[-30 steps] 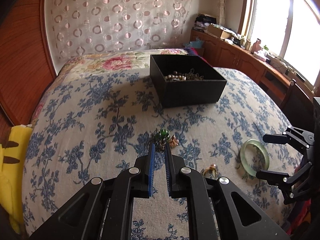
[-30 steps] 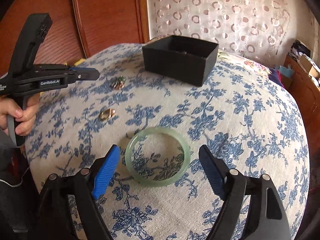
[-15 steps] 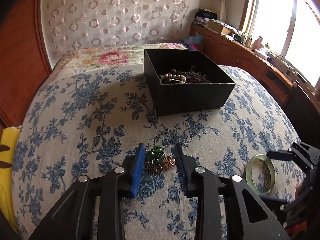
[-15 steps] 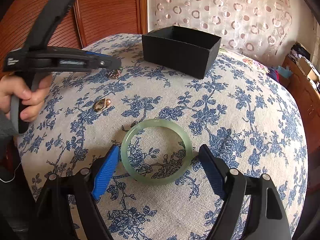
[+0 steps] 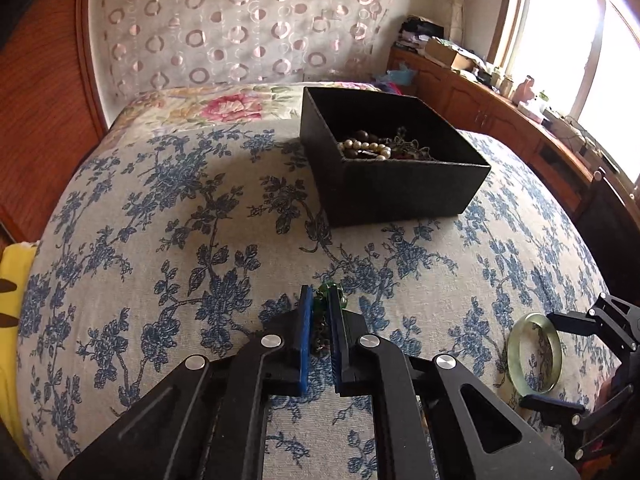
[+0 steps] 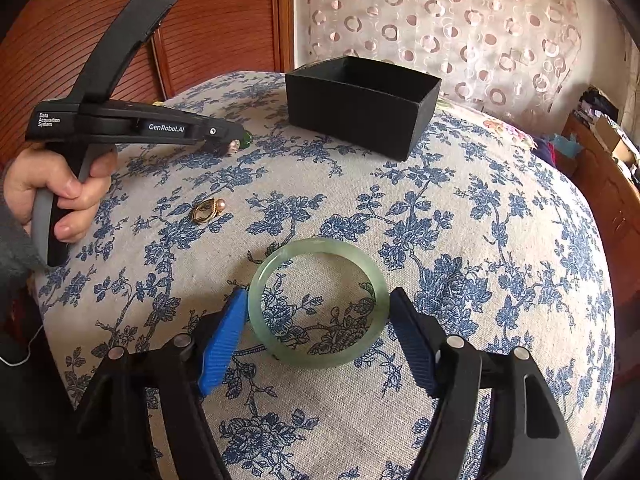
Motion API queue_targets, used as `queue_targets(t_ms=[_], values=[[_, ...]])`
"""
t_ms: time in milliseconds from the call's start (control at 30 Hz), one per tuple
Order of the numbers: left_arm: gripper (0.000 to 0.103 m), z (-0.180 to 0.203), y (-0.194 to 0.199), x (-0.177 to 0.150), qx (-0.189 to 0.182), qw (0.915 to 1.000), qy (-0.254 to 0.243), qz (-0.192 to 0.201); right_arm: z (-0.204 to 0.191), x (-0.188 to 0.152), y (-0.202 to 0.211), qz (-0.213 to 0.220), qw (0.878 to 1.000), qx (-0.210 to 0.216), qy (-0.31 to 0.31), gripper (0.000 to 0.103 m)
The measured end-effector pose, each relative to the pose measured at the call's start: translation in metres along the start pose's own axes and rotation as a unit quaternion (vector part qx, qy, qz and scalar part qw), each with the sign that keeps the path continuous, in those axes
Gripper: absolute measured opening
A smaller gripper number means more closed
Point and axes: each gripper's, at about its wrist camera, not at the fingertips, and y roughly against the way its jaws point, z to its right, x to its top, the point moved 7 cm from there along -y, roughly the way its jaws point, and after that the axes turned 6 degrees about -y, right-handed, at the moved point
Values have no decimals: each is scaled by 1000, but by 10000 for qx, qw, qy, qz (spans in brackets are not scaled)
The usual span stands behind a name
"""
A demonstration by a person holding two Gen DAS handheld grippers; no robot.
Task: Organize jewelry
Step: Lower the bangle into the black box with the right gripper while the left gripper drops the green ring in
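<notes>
In the left wrist view, the black box (image 5: 394,168) of beads sat at upper centre on the floral bed (image 5: 160,240); the left tongs (image 5: 320,320), spread half a second earlier, now pinched the green beaded piece (image 5: 331,293). In the right wrist view, the right tongs (image 6: 316,332) remained spread around the jade bangle (image 6: 318,302) at lower centre, a gold ring (image 6: 208,211) to the left.

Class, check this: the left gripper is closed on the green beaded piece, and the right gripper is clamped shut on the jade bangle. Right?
Not quite. The right gripper is open, its pads flanking the jade bangle, as the right wrist view shows. The left gripper is indeed closed on the green beaded piece.
</notes>
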Motion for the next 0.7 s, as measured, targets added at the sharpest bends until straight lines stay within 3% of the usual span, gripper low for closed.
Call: queue_targets(t_ms=[233,433,700], values=[[7,-13,14,2,-24,9998,137,151,0,17,17,229,9997,-5,5,74],[7,-17,39,14,-40,9989,168,437,3,56,28,515,9986,-6,109,74],[7,-14,64,37,-44,9973,65,734,23,122,6,833,9965,-26,24,74]])
